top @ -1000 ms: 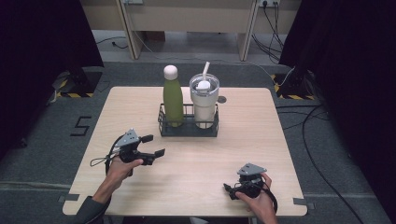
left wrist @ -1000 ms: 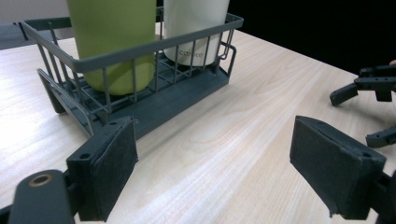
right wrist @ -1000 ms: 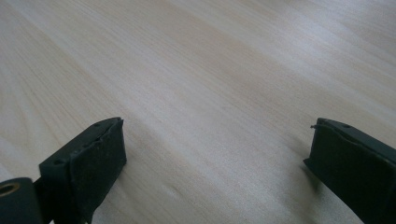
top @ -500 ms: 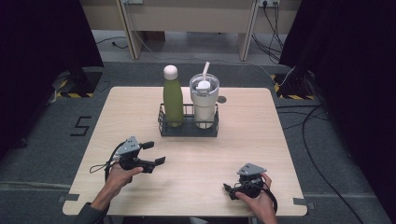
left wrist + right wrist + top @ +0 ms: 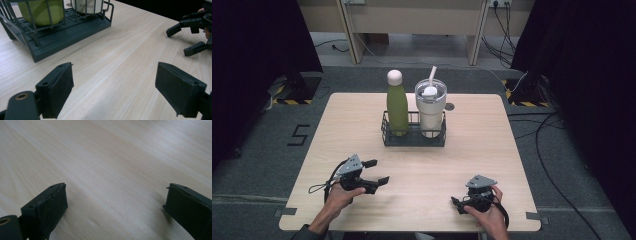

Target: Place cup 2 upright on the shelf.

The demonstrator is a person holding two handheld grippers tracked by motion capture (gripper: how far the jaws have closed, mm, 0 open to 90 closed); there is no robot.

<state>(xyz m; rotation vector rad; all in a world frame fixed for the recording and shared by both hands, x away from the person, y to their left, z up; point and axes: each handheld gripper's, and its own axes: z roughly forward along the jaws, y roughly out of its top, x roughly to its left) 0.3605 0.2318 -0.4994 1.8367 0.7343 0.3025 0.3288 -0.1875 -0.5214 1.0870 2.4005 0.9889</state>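
Both hand-held grippers, left (image 5: 377,172) and right (image 5: 455,202), gape empty, well short of the rack (image 5: 413,138).

A dark wire caddy (image 5: 414,137) sits at the table's far middle. In its left compartment stands an upright green bottle (image 5: 397,107) with a pale cap; in the right, a white tumbler (image 5: 430,110) with lid and straw.

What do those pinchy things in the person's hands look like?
Both are black. The left gripper and right gripper each have two flat, blocky jaws with dark pads, a grey three-cornered plate on top, and a thin black cable trailing off. A dark sleeve shows at the left arm.
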